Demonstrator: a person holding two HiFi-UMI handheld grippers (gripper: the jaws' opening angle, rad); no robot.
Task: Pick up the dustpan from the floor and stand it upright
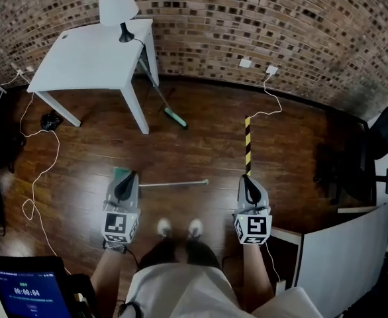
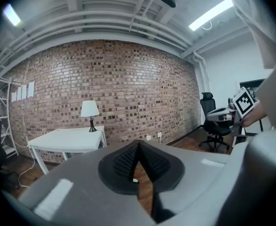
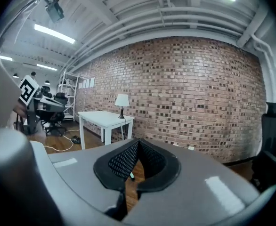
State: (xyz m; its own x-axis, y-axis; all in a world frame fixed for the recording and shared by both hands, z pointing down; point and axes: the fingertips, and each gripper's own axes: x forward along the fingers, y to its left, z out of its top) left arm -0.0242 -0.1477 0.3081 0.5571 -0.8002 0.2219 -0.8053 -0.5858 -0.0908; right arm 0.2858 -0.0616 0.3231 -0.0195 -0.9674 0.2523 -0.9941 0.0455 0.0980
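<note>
The dustpan lies flat on the wooden floor in the head view. Its green pan (image 1: 120, 172) peeks out from behind my left gripper (image 1: 128, 176), and its long thin handle (image 1: 174, 184) runs right towards my right gripper (image 1: 246, 177). Both grippers hang above the floor in front of the person's shoes, pointing towards the brick wall. In the left gripper view the jaws of the left gripper (image 2: 138, 143) meet at their tips with nothing between them. The right gripper (image 3: 138, 140) is likewise shut and empty. Neither one touches the dustpan.
A white table (image 1: 88, 61) with a lamp (image 1: 118, 8) stands at the back left. A green-headed broom (image 1: 175, 117) leans on the table. A yellow-black striped pole (image 1: 247, 144) lies ahead of the right gripper. A cable (image 1: 38, 177) trails at left, with a chair (image 1: 346, 167) and a white panel (image 1: 346, 250) at right.
</note>
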